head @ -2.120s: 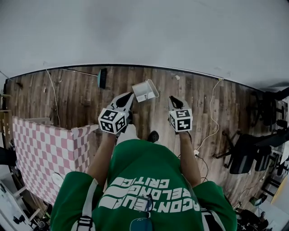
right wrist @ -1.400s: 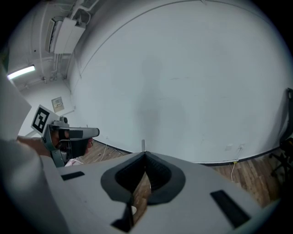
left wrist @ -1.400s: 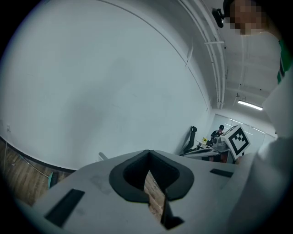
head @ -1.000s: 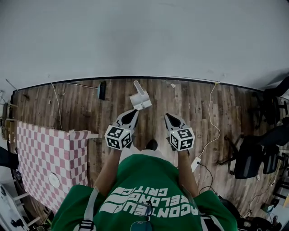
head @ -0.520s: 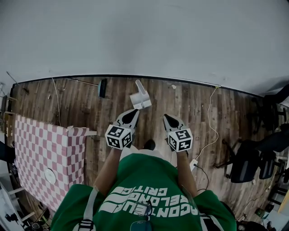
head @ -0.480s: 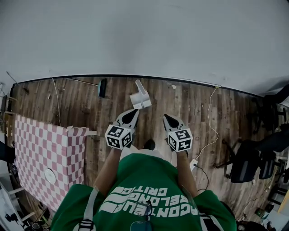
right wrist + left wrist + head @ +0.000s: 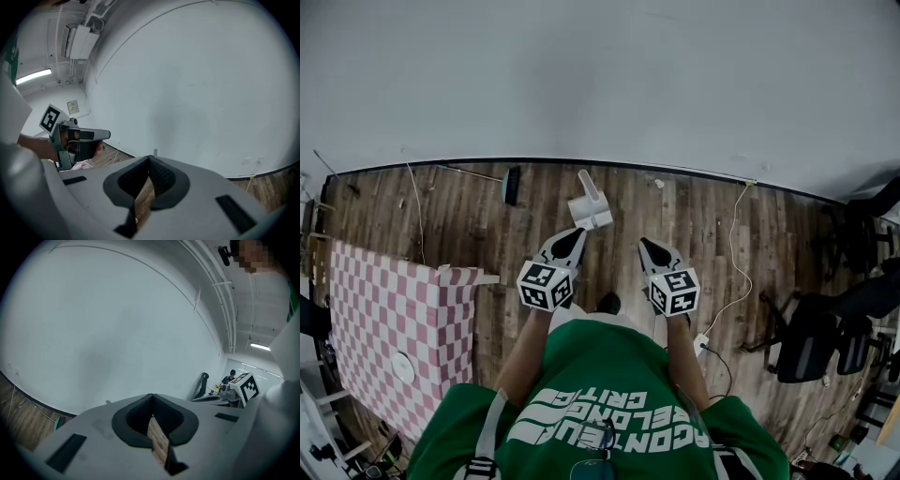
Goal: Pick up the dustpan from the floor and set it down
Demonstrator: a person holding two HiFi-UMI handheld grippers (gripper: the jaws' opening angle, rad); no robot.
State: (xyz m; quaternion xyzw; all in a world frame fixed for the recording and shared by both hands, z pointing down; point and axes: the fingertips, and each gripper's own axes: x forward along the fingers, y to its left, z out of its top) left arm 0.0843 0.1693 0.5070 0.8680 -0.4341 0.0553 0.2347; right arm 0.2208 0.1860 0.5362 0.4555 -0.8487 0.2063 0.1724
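Since the earliest frame the white dustpan [image 7: 590, 208] has gone from the tip of the left gripper [image 7: 575, 232] to the wooden floor [image 7: 694, 216]. Both grippers have drawn back toward the person's green shirt [image 7: 600, 375]. The dustpan is now sitting close to the baseboard [image 7: 675, 170], its handle pointing to 12 o'clock. It is lying at about 12 o'clock from the left gripper and is clear of both grippers. The left gripper is hovering with its jaws closed together, only floorboards showing through the slot below the tips. The right gripper [image 7: 646, 243], at 3 o'clock of the left one, is likewise hovering closed with nothing in it. A teal broom head [image 7: 512, 185] is lying at 9 o'clock of the dustpan. A pink-checked table [image 7: 384, 309] is standing at 8 o'clock of the left gripper. A white cable [image 7: 734, 253] is trailing across the floor at 3 o'clock of the right gripper, with office chairs [image 7: 806, 337] beyond it.
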